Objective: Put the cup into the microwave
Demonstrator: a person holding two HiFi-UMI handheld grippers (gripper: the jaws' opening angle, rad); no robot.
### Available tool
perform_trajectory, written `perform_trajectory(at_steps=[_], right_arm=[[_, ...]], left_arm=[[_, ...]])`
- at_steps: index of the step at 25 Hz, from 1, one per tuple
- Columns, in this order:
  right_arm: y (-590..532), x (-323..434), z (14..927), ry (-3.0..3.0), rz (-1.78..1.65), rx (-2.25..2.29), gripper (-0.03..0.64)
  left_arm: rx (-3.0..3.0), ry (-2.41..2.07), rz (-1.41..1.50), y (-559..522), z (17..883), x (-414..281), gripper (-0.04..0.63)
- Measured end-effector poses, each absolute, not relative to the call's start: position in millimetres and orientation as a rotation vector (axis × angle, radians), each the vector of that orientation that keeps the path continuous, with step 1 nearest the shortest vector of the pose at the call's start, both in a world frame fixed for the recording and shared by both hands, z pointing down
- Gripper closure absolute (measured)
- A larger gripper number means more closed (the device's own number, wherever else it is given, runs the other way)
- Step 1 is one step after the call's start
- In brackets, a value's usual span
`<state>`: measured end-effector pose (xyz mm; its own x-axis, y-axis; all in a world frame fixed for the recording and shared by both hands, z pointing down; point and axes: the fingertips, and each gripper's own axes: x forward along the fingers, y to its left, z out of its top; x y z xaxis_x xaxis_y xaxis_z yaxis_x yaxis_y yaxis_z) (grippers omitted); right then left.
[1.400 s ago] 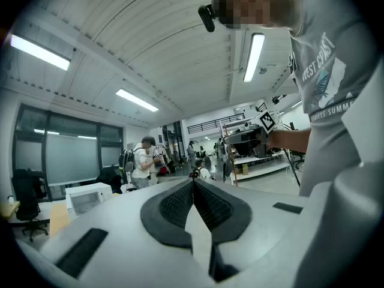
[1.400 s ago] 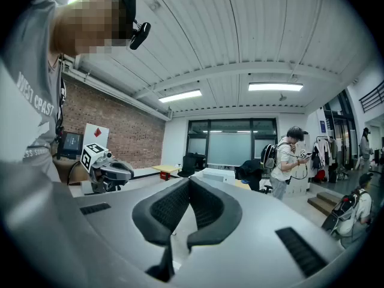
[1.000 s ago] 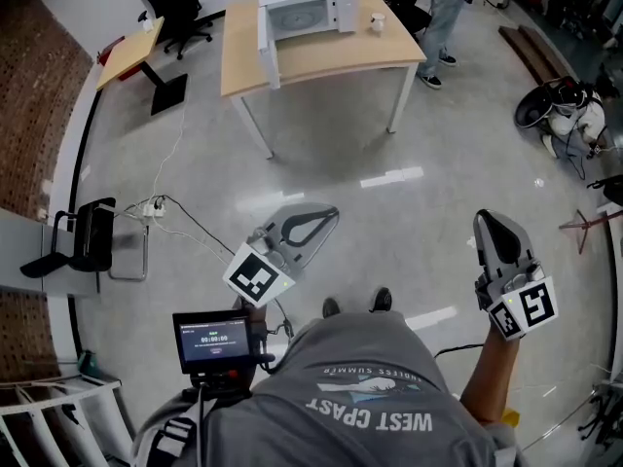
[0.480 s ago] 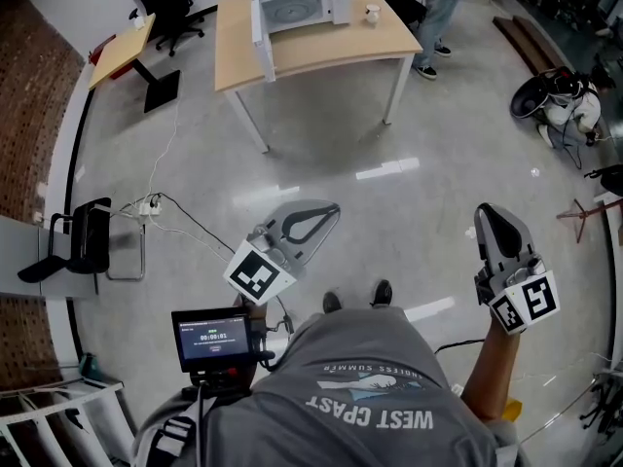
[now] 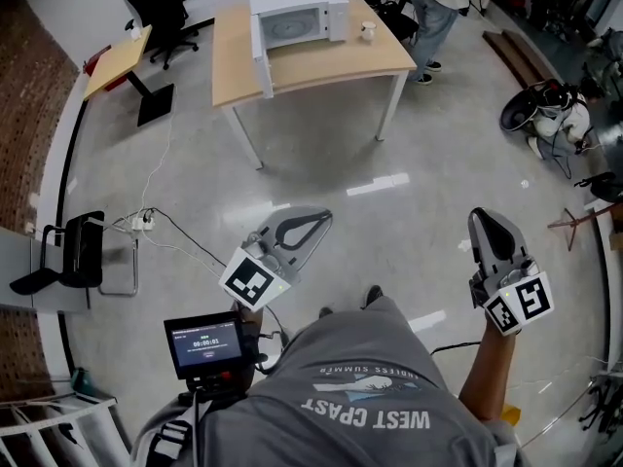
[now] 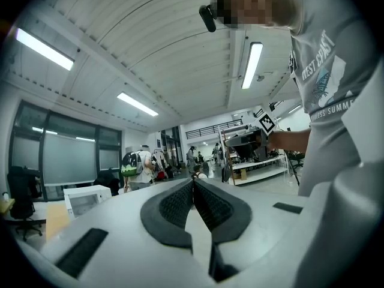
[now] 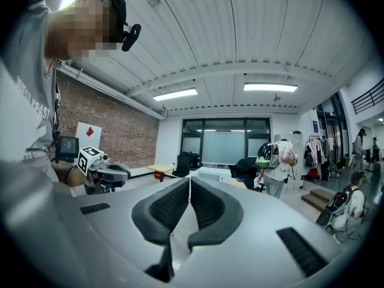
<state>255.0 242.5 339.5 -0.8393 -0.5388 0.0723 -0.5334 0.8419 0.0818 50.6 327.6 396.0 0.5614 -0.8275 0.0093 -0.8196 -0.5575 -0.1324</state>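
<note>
Low in the frame, the left hand-held gripper [image 5: 321, 219] and the right hand-held gripper [image 5: 487, 220] hang over the floor [image 5: 321, 154], each with its jaws pressed together on nothing. Well apart from both, at top centre, the cup [image 5: 367, 31] stands on the table [image 5: 331, 61], just right of the microwave [image 5: 292, 17].

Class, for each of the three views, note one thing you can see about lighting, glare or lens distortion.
Head view: ceiling lights glare as white streaks on the glossy floor, and the wide lens bends the base of the brick wall into an arc. Left gripper view: a black round vignette frames the picture, and the ceiling lamp is blown out white. Right gripper view: same vignette, and the ceiling ribs bow.
</note>
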Motion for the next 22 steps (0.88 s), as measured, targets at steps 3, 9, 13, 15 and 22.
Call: perform_trajectory(at_steps=[3,9,13,15,22], right_arm=[[229,253,339,-2.918,-0.072,0.865,0.597],[160,229,364,-2.924,-0.019,0.825,0.598],[126,218,360,-2.941,0.001,0.79,0.598],[101,213,357,-2.955,0.004,0.773,0.598],[-2,213,360,-2.979,0.036,0.717,0.598]], left_arm=[[-2.682,1.419,-0.112,318,395,47,0.574],[-2.696,1.472,-0.144,260,418,25,0.574],[-2.685,1.511,-0.165,236,411,19,0.574],[-2.681,1.524,-0.188,214,410,18,0.574],[-2.655,1.546,-0.206,119,400,30,0.574]])
